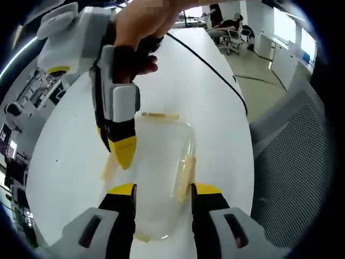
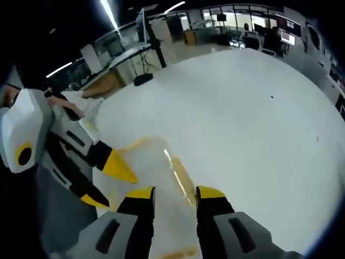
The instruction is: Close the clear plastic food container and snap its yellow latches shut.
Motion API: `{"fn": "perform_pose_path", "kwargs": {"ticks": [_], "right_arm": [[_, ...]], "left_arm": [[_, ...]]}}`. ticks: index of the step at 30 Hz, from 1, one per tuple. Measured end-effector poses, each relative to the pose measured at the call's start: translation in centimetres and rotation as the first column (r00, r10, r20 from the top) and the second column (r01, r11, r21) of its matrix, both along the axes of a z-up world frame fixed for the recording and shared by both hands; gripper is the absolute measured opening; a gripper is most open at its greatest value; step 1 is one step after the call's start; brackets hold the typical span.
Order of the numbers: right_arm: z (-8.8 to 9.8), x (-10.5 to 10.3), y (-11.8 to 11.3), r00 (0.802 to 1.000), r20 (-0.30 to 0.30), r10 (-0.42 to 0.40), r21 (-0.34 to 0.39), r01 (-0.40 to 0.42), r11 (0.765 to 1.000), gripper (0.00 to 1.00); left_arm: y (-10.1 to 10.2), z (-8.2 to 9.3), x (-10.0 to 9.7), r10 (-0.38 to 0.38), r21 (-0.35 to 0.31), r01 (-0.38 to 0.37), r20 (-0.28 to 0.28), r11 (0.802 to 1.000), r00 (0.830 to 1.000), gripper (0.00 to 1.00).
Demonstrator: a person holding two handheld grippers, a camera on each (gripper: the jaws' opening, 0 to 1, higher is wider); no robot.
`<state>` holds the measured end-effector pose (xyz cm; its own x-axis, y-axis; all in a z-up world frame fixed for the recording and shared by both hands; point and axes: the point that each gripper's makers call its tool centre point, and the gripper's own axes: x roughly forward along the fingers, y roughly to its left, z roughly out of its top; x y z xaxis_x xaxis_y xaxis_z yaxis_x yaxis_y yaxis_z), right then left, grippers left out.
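Right gripper point(image 1: 123, 154): in the left gripper view it comes from the upper left, its yellow tips above the left edge of the container; whether its jaws are spread or pressed together, I cannot tell.
Container point(image 1: 159, 178): clear plastic, lid on, lying on the table between the spread jaws of the left gripper point(image 1: 161, 190).
Latches point(image 1: 185, 174): yellow; the right one sits just beside the left gripper's right jaw.
Risk: pressing one edge could tip or slide the light container, so a latch may not snap.
Surface: white table point(image 1: 215, 108), smooth.
Room: office, mesh chair point(image 1: 296, 162) at right.

No legible text or labels
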<state>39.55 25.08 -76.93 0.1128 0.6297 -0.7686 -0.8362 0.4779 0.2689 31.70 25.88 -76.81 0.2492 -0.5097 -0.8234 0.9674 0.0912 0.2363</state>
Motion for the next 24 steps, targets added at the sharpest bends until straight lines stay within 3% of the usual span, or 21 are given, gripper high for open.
{"fn": "perform_pose_path", "kwargs": {"ticks": [16,24], "right_arm": [[-0.31,-0.31,0.42,0.990,-0.113,0.084,-0.009,-0.085,0.996,0.28],[-0.64,-0.58,0.70,0.975,-0.158,0.159,0.019,-0.158,0.987,0.29]], "left_arm": [[-0.45,-0.46,-0.03,-0.093,0.040,0.090,0.076,0.995,0.993,0.44],[-0.30,-0.72,-0.28,-0.140,0.084,0.130,0.128,0.988,0.982,0.44]]}}
